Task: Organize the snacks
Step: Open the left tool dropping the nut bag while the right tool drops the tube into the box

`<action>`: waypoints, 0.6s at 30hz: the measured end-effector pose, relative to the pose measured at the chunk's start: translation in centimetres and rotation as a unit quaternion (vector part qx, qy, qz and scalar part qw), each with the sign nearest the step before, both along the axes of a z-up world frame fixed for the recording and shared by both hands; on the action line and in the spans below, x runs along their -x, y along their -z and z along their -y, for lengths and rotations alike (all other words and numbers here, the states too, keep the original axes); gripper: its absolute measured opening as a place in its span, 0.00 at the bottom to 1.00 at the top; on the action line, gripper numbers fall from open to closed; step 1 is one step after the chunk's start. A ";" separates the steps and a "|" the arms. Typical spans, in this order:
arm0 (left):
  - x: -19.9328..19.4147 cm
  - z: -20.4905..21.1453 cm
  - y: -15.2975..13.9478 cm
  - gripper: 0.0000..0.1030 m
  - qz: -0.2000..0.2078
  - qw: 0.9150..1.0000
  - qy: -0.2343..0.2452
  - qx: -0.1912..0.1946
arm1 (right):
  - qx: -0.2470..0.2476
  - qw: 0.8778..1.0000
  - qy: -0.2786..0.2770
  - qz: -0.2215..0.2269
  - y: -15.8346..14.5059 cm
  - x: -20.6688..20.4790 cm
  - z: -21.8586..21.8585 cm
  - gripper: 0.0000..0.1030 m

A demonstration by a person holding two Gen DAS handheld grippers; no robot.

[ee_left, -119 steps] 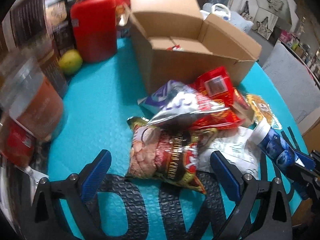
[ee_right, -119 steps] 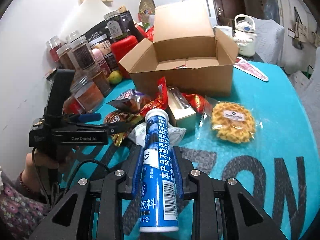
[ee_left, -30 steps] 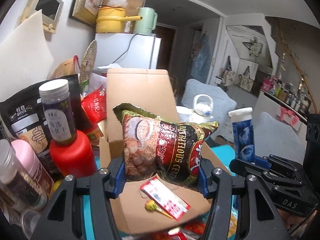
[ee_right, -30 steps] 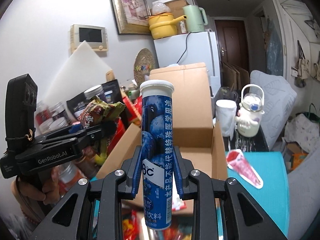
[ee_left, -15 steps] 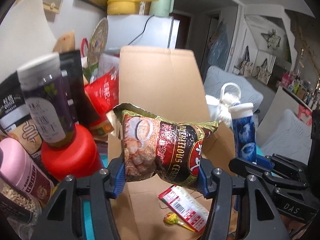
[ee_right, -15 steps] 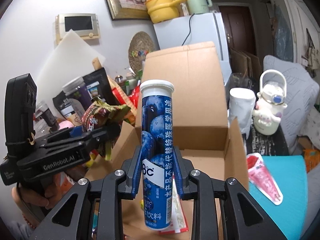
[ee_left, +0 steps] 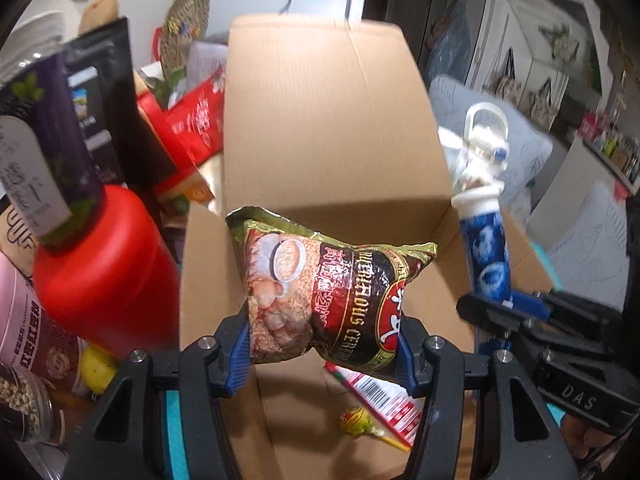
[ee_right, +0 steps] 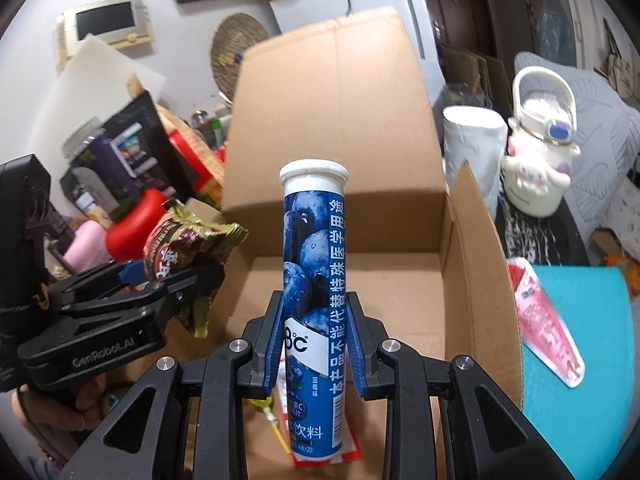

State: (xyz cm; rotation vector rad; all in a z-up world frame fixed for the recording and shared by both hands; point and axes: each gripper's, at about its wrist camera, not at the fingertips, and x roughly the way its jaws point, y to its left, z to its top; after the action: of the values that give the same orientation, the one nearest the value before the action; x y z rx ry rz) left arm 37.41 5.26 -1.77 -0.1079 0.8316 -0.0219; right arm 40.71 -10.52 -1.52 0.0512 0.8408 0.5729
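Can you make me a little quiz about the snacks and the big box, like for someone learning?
1. True or false: the left gripper is shut on the cereal bag.
2. What does the right gripper hold? A) a lemon B) the blue tube C) a red jar
3. Fill in: a lollipop and a red-and-white packet lie inside the cardboard ____.

Key: 1 true; 2 B; 3 box.
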 end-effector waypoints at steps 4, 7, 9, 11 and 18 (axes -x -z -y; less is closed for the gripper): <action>-0.4 0.4 0.9 0.55 -0.023 1.000 -0.001 -0.014 | 0.018 1.000 0.006 -0.020 1.3 -0.7 -0.2 0.27; -0.6 0.3 1.2 0.55 -0.034 0.999 -0.002 -0.018 | 0.023 0.999 0.006 -0.030 1.8 -0.9 -0.3 0.27; -0.8 0.6 1.4 0.56 -0.042 0.999 -0.002 -0.025 | 0.033 0.999 0.009 -0.033 2.1 -1.0 -0.5 0.27; -0.9 1.0 1.5 0.57 -0.044 0.998 -0.004 -0.039 | 0.041 0.998 0.012 -0.036 2.3 -1.1 -0.6 0.27; -1.3 1.9 2.1 0.75 -0.055 0.996 -0.009 -0.069 | 0.069 0.996 0.024 -0.053 3.4 -1.7 -0.9 0.28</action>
State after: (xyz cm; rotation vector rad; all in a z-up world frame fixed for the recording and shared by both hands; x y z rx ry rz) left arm 38.67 3.39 -3.84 0.0133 0.9402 0.0583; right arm 42.42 -9.61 -4.89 -0.0236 0.9774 0.4689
